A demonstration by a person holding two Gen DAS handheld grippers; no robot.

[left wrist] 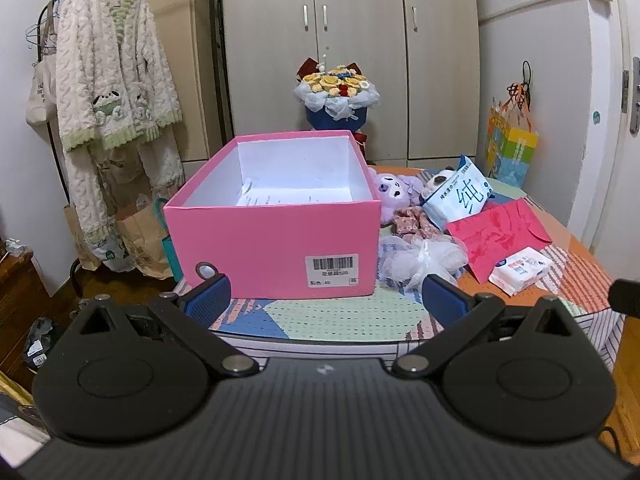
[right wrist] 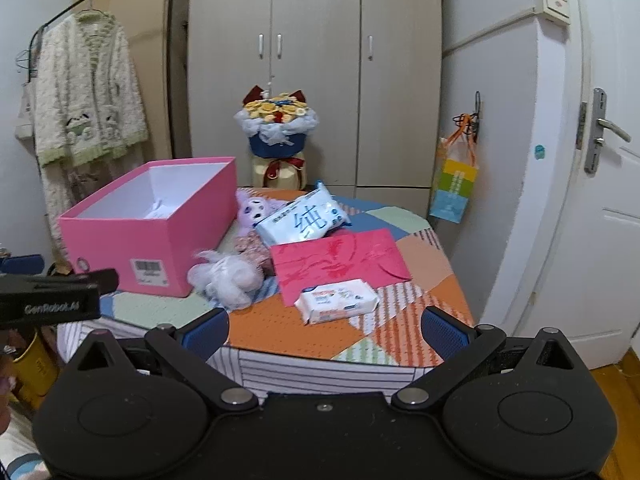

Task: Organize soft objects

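Both the left gripper (left wrist: 326, 298) and right gripper (right wrist: 325, 328) gape wide, holding nothing. The mesh puff (right wrist: 226, 280) lies beside the pink box (right wrist: 160, 240) (nearly empty); a shallow pinch could snag it and drag the plush toy (right wrist: 254, 210).

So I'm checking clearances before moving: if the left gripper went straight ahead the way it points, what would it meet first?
Most likely the near wall of the pink box, which stands centred ahead of the open left gripper on the table. Depth is hard to judge; the gap looks short.
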